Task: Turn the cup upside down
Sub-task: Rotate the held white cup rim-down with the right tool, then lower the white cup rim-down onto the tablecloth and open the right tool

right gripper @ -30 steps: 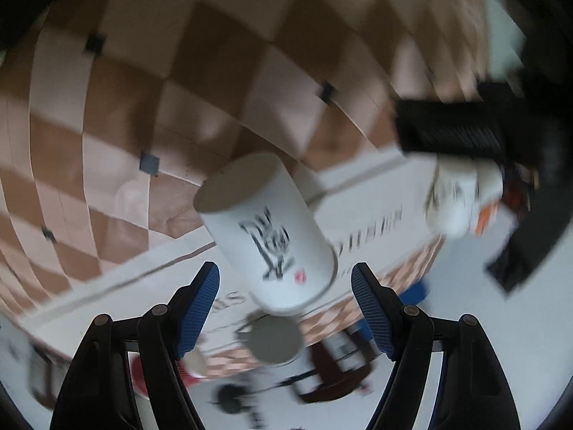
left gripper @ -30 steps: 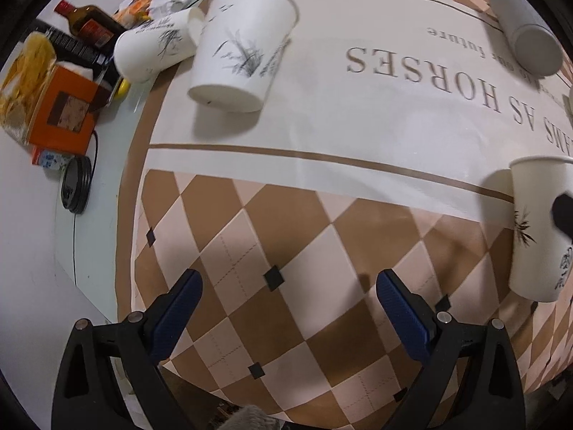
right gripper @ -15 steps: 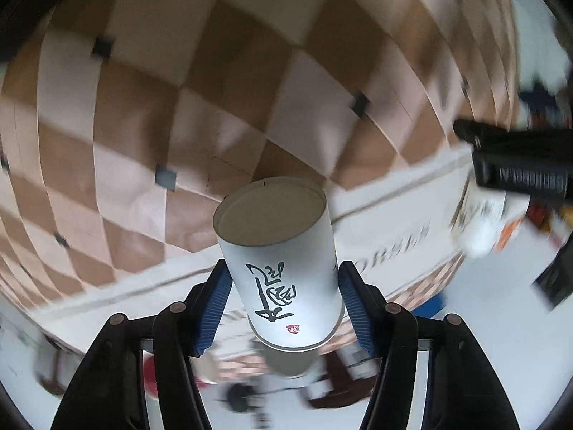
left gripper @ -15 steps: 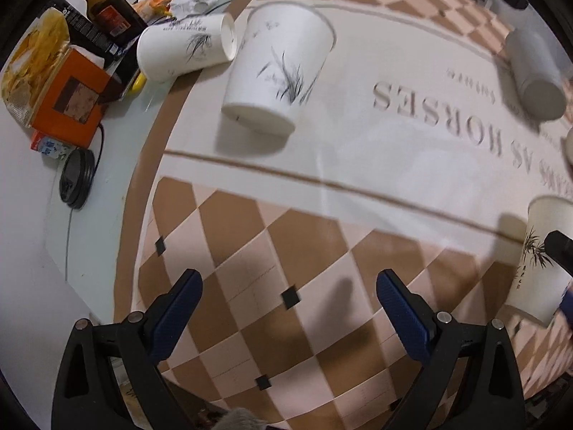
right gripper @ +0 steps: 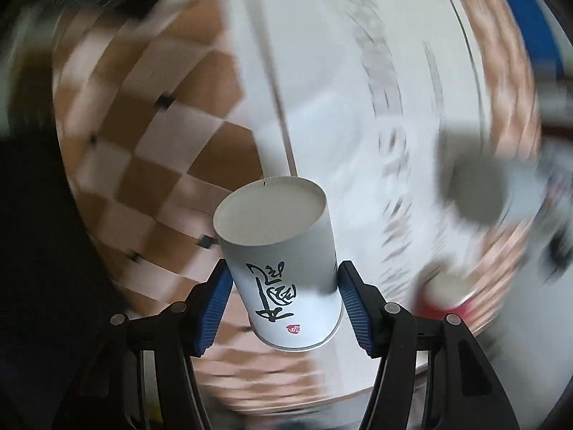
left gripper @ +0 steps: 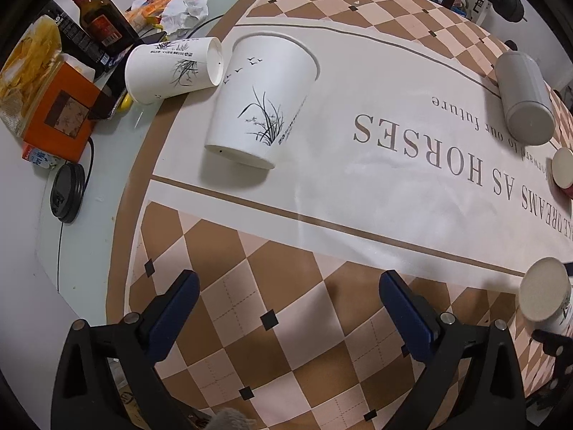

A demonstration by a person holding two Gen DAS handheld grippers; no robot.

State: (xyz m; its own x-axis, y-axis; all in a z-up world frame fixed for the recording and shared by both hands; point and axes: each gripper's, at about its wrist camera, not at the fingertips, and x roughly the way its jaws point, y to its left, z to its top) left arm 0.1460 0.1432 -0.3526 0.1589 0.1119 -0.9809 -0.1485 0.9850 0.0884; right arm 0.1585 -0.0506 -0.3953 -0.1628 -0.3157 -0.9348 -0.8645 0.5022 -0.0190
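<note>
My right gripper point(right gripper: 284, 299) is shut on a white paper cup point(right gripper: 283, 261) with black calligraphy. The cup's flat bottom faces the camera and its blue pads point(right gripper: 215, 308) press both sides. The background is blurred by motion. In the left wrist view the same cup point(left gripper: 544, 297) shows at the far right edge, bottom up, above the checkered tablecloth point(left gripper: 286, 304). My left gripper point(left gripper: 286, 308) is open and empty above the cloth's near part.
A large white cup point(left gripper: 261, 104) stands upside down on the cloth, another point(left gripper: 172, 70) lies on its side behind it. A grey cylinder point(left gripper: 524, 98) lies far right. An orange box point(left gripper: 59, 114), bottle point(left gripper: 102, 21) and black lid point(left gripper: 66, 193) sit at left.
The right gripper closed on the cup and has turned it over while swinging across the table. The left gripper has pulled back and up, widening its view.
</note>
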